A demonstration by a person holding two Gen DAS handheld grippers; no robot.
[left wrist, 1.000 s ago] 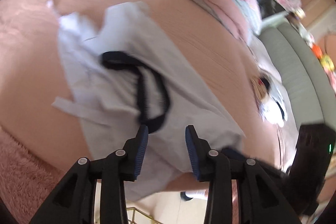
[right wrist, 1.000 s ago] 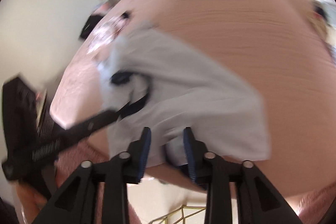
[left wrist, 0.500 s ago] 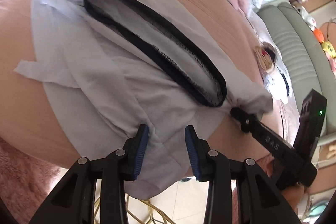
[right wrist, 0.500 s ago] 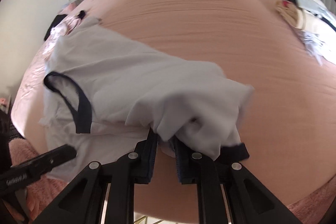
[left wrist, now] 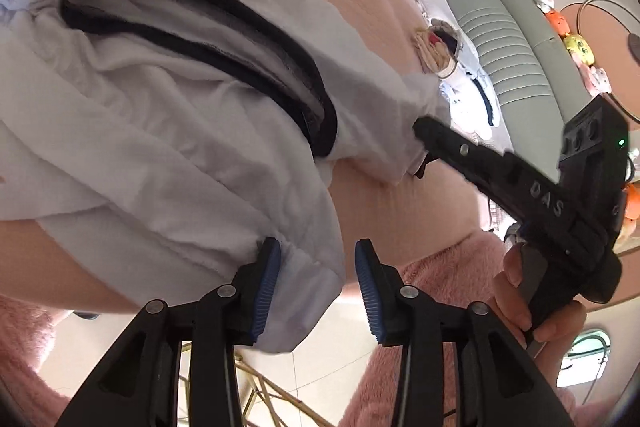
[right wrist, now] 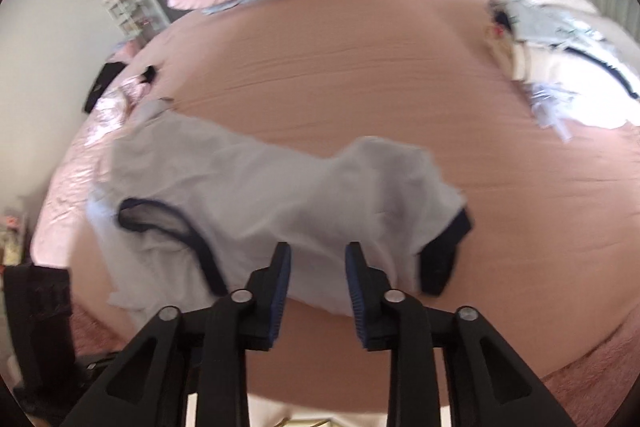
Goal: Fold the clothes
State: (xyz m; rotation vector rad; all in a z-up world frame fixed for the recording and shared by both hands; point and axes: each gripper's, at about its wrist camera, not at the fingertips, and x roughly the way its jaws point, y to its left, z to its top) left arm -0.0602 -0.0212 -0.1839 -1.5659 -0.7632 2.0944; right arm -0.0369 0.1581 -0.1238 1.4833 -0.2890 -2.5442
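We've got the white shirt (right wrist: 260, 195) spread rumpled on the pink bed (right wrist: 360, 75), just ahead of both sets of fingers. Left gripper (left wrist: 316, 279) is spread wide, with the shirt's hem bunched between its fingers and nothing pinched yet. Right gripper (right wrist: 316, 275) is also open, holding nothing, fabric edge right at its tips. To do this well, we'd say bite a single layer near the edge and pull it taut before creasing. It's thin, floppy cotton with a dark ribbed neckband (left wrist: 208, 55) and dark cuff (right wrist: 444, 259), so it wrinkles easily.
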